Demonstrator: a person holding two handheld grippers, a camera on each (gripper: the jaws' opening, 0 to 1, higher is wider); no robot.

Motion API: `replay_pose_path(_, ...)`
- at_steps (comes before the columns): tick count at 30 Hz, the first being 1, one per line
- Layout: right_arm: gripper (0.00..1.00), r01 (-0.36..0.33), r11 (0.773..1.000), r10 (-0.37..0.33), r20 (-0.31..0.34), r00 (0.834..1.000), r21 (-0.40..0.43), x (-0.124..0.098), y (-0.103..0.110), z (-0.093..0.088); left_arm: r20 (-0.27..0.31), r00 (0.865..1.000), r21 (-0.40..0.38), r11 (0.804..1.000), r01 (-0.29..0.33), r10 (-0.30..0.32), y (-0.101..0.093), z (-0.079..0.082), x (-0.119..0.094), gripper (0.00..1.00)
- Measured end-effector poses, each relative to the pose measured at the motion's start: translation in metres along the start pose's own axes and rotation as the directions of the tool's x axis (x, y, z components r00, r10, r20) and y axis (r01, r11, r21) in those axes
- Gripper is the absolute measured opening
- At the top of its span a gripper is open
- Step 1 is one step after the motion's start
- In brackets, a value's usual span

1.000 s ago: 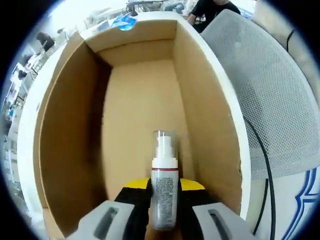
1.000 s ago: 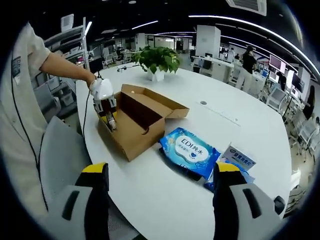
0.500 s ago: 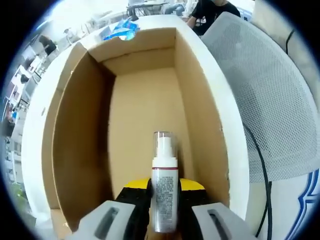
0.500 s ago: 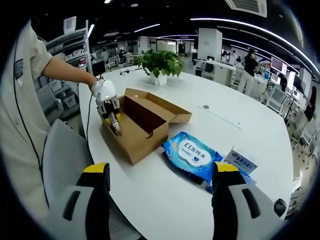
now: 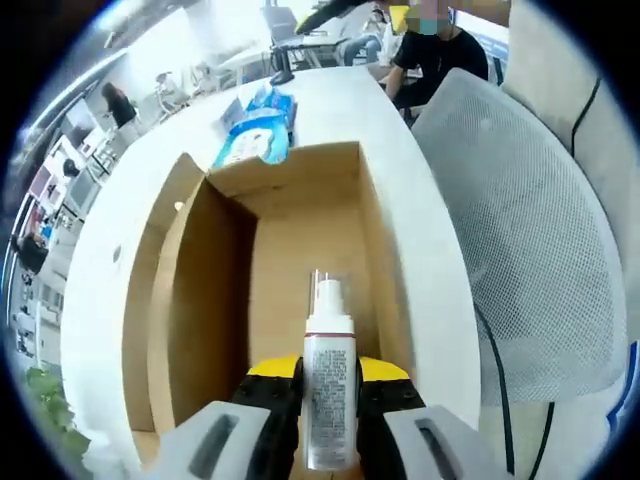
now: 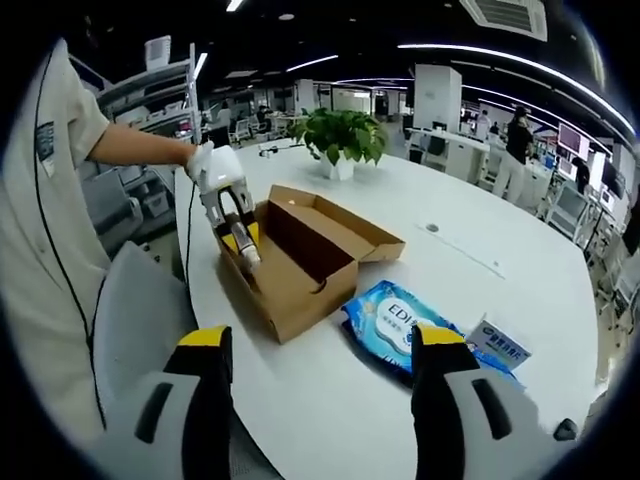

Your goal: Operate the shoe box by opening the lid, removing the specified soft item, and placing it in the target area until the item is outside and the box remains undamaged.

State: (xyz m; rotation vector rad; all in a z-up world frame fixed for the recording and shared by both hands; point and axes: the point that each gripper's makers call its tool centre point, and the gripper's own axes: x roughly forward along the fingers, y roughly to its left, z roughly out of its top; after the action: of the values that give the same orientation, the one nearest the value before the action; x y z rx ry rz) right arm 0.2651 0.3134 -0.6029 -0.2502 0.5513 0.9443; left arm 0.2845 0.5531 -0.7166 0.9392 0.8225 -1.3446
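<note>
The shoe box [image 6: 300,255] stands open on the white table [image 6: 440,250]. Above its interior, the left gripper [image 5: 330,400] pinches a spray bottle [image 5: 328,400]; placement outside the box remains. The right gripper [image 6: 315,420] hangs spread near the box. A blue wipes pack [image 6: 395,325] lies beside the box.

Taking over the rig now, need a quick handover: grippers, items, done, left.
Left gripper: shut on the white spray bottle with a clear cap, held over the open brown cardboard shoe box.
Right gripper: open, holding nothing, hovering over the round white table.
Blue wet-wipe pack lies on the table beside the box.
Done: lid open, bottle gripped.
Left: carry the bottle clear of the box, set it on the table.
</note>
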Motion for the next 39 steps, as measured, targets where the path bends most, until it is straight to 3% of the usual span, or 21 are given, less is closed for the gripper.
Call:
replay_pose_path(6,0.59,-0.059,0.998,0.060,0.038,0.997,-0.033,0.009,0.012,0.010,0.072,0.997,0.001,1.000,-0.020,0.020,-0.004,0.032,-0.015,0.19)
replay_pose_path(16,0.47,-0.145,0.985,0.150,0.057,0.987,-0.090,0.027,0.034,0.022,0.209,0.978,-0.011,1.000,-0.024,0.026,-0.012,0.078,-0.034,0.19)
replay_pose_path(27,0.37,-0.223,0.962,0.238,0.082,0.968,-0.159,0.042,0.056,0.041,0.396,0.918,-0.058,0.998,0.020,0.004,-0.021,0.128,-0.058,0.19)
replay_pose_path(35,0.31,-0.274,0.936,0.299,0.090,0.950,-0.221,0.046,0.073,0.052,0.496,0.868,-0.091,0.993,0.071,-0.016,-0.027,0.145,-0.067,0.19)
replay_pose_path(39,0.24,-0.280,0.934,0.307,0.101,0.946,-0.221,0.048,0.074,0.056,0.544,0.839,-0.107,0.991,0.084,-0.012,-0.028,0.153,-0.070,0.19)
